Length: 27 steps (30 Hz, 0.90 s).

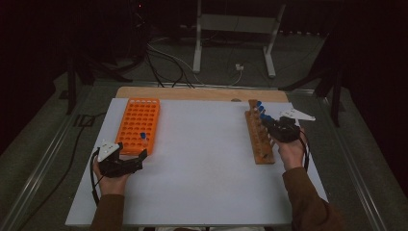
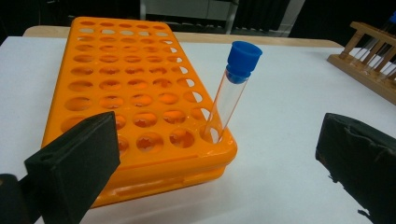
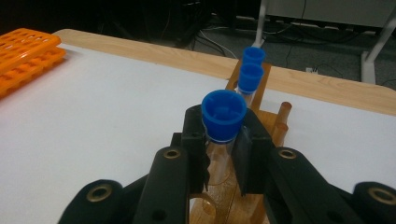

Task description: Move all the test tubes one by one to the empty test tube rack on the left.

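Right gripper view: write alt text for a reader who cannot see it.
The right gripper is shut on a clear test tube with a blue cap, over a wooden tube rack on a white table. Two more blue-capped tubes stand in the rack behind it, and an orange tube rack lies at far left.

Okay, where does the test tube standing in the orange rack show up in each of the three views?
High view: the test tube stands at the near right corner of the orange rack, left of centre.
Left gripper view: the tube leans in the rack's near right corner hole, centre frame.
Right gripper view: not in it; the rack's edge shows at far left.
Shared landmark: the orange rack.
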Motion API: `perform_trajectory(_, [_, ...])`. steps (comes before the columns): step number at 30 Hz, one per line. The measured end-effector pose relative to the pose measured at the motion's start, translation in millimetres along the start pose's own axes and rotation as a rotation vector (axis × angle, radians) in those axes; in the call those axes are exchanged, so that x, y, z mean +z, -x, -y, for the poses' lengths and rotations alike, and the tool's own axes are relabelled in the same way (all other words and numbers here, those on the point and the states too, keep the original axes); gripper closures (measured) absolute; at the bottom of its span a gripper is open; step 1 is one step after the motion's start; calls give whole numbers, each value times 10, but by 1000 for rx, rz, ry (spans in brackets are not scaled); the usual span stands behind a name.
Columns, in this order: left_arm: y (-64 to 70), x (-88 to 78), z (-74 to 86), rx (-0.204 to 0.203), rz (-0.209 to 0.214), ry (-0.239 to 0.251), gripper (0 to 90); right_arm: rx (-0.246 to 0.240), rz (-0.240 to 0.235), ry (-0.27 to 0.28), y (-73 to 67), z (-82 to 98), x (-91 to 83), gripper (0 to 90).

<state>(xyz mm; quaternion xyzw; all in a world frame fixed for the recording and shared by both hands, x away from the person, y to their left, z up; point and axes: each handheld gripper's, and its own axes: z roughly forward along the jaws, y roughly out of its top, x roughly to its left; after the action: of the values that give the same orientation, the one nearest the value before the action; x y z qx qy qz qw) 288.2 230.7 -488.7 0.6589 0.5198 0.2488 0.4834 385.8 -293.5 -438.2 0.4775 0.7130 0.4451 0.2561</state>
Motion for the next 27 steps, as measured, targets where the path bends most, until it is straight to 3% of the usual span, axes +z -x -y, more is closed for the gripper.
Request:
perform_trajectory(8, [-8,-5,0,-1,-1,-1,7,13,2,16,15,-54,-69,765])
perform_trajectory(21, [-1,-5,-1,7,-10,-4,7,-10,6,59,16,-250,-245,765])
perform_trajectory(27, [5,-10,-4,16,-15,1,7,-7,-12,71,-11,-294,-285,765])
